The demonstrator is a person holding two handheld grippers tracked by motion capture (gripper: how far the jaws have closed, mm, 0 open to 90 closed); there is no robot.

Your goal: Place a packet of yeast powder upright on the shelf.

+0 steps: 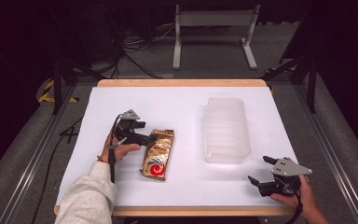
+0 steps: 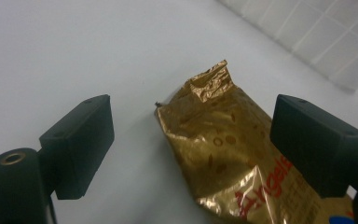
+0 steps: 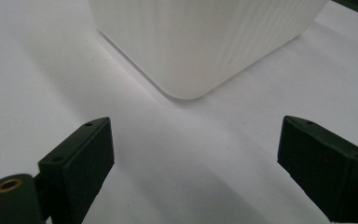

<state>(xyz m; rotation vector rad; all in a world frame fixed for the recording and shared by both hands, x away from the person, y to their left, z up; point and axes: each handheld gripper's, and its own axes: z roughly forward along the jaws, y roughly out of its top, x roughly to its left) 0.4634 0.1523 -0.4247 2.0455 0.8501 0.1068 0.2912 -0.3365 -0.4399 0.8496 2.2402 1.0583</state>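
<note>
A gold bag [image 1: 158, 154] is laid flat on the white table [image 1: 182, 100], left of centre. The left gripper [image 1: 144, 132] is held at its upper end, jaws apart around it. A clear bin [image 1: 226, 130] stands to the right. The right gripper [image 1: 260, 170] is held near the front right corner, jaws apart.

Red lettering is seen on the crinkled gold foil packet [image 2: 223, 154] lying between the spread jaws of the left hand-held gripper [image 2: 191, 144]. Only the fragment "ngels" can be read in the left gripper view, cut off by the jaw nearest the print. In the high view the packet's [image 1: 158, 154] print is too small to be read.
</note>
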